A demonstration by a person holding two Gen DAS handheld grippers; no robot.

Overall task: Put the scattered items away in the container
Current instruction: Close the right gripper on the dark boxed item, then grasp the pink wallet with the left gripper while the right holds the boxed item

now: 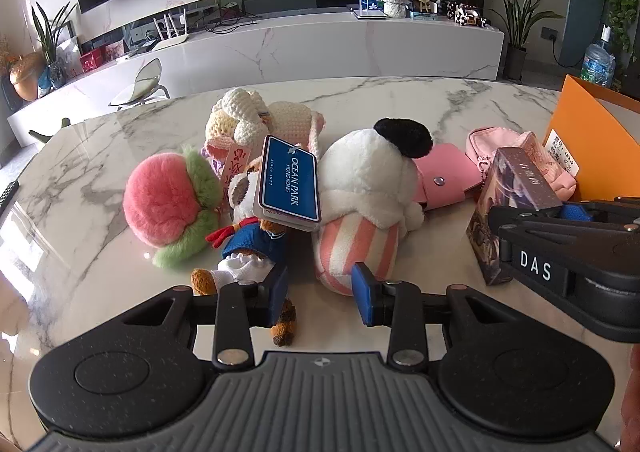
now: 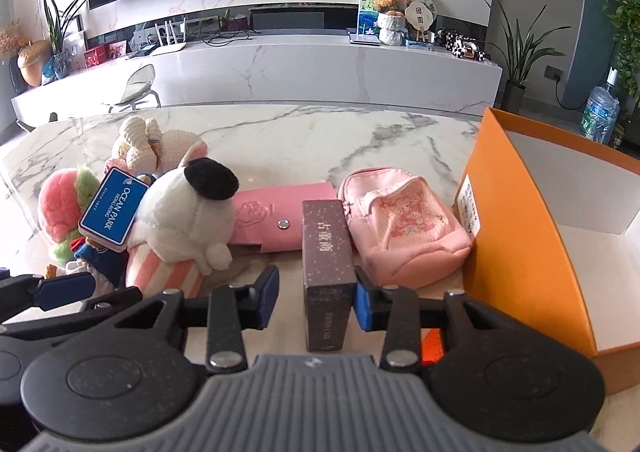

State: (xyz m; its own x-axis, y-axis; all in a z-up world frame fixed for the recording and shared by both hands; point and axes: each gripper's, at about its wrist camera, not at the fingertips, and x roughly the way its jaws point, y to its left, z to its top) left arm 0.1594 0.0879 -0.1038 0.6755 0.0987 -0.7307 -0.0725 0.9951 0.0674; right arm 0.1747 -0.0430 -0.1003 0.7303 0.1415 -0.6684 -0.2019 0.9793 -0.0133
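Observation:
My right gripper [image 2: 316, 296] straddles a dark purple carton [image 2: 326, 252] standing on the marble table [image 2: 280, 139]. Its right pad touches the carton's side; a gap shows at the left pad. My left gripper [image 1: 322, 292] stands open low over the table. A small sailor doll [image 1: 256, 248] with a blue tag [image 1: 290, 183] lies by its left pad, one leg between the jaws. A white plush with a pink striped base [image 1: 368, 187] touches the right pad. The orange box [image 2: 520, 244], white and empty inside, stands at the right.
A pink and green fluffy ball [image 1: 168, 203] and a cream crocheted toy [image 1: 256, 119] lie left and behind. A pink wallet [image 2: 280, 219] and a pink mini backpack [image 2: 404, 228] sit behind the carton, the backpack against the orange box. The table edge curves at left.

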